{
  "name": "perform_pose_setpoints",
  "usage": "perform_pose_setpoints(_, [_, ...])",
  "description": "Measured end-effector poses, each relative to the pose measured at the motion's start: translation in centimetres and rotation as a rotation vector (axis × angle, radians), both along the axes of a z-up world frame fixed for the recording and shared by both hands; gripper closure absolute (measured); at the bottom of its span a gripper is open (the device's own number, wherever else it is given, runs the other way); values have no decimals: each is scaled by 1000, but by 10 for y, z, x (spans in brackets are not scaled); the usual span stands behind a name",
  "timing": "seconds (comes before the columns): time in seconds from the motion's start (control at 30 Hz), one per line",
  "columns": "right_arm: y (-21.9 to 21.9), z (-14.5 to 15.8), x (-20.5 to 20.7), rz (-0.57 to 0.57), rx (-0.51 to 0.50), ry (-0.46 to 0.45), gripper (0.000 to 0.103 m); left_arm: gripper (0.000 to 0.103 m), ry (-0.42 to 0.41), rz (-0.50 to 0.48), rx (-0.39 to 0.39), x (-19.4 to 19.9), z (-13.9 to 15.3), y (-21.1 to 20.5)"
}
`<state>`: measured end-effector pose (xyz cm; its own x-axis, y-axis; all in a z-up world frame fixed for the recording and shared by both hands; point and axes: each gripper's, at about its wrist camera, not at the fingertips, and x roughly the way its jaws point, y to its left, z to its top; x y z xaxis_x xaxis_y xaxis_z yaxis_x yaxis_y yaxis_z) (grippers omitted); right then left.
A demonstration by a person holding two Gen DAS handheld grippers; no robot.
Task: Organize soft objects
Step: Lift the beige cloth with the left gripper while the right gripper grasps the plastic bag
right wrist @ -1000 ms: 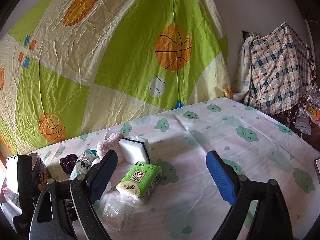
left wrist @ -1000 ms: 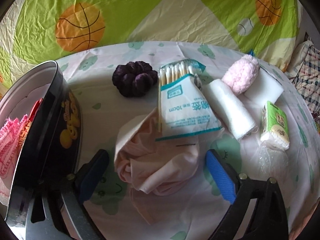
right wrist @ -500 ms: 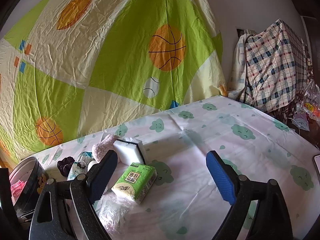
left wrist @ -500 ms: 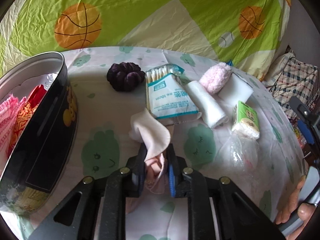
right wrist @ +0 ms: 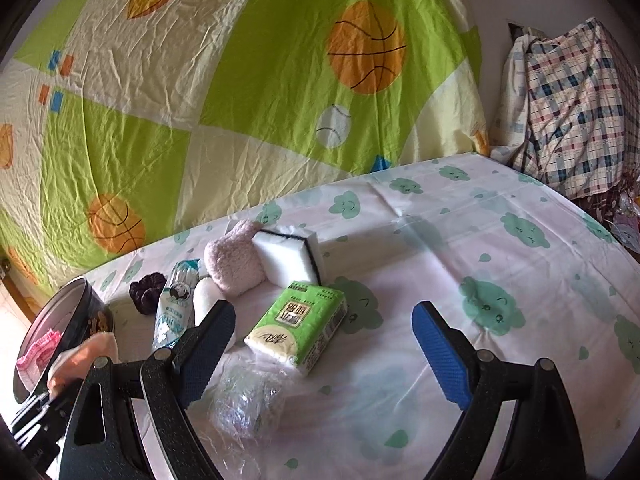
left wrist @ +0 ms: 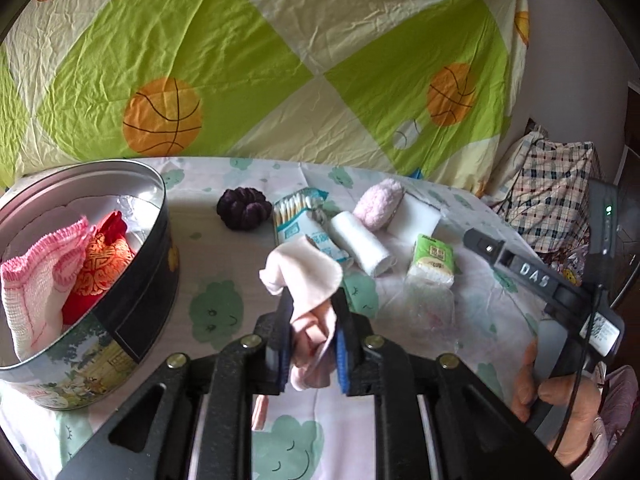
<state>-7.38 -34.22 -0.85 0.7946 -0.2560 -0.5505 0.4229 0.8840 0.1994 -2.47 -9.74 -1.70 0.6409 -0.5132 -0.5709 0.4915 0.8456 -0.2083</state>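
My left gripper [left wrist: 312, 326] is shut on a pale pink cloth [left wrist: 304, 276] and holds it above the table, right of the round black tin [left wrist: 132, 292]. The tin holds a pink knitted cloth [left wrist: 36, 280] and a red-orange pouch [left wrist: 100, 268]. The pink cloth also shows in the right wrist view [right wrist: 84, 354] at the far left. My right gripper [right wrist: 324, 344] is open and empty above the table, near the green tissue pack [right wrist: 298, 324].
On the table lie a purple scrunchie [left wrist: 243, 209], a cotton swab pack [left wrist: 304, 220], a white rolled cloth [left wrist: 364, 242], a fluffy pink item [left wrist: 380, 204], a white sponge [right wrist: 288, 256] and crinkled clear plastic [right wrist: 248, 400]. A plaid-covered pile [right wrist: 576, 108] stands at the right.
My left gripper closed on the pale pink cloth and lifted it off the table, pulling back. The right gripper stayed open and shifted slightly.
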Motion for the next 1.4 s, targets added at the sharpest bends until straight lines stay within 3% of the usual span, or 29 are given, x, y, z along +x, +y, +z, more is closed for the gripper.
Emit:
perform_pose_setpoints(0.27, [32,-12,12,132,-29,128,12,87,-26,39,-21,-1,5,22])
perform_pose_setpoints(0.47, [52,-25,26,147,-61,256,13,87,0,60,-29,3,0,32])
perform_pose_setpoints(0.6, [59,-34,37,142,-83,331,34,87,-4,70,-30,2,1,39])
perform_pose_setpoints(0.77, [62,-38,40,146,-99,365,42,87,-17,89,-20,1,2,45])
perform_pose_setpoints(1.0, [64,-37,36,145,-101,347,68,87,-31,99,0,0,2,50])
perform_pose_setpoints(1.2, [71,-24,15,138,-109,252,73,87,-38,103,-8,0,2,58])
perform_pose_setpoints(1.4, [102,10,-11,242,-109,29,73,87,-60,118,-31,0,9,70])
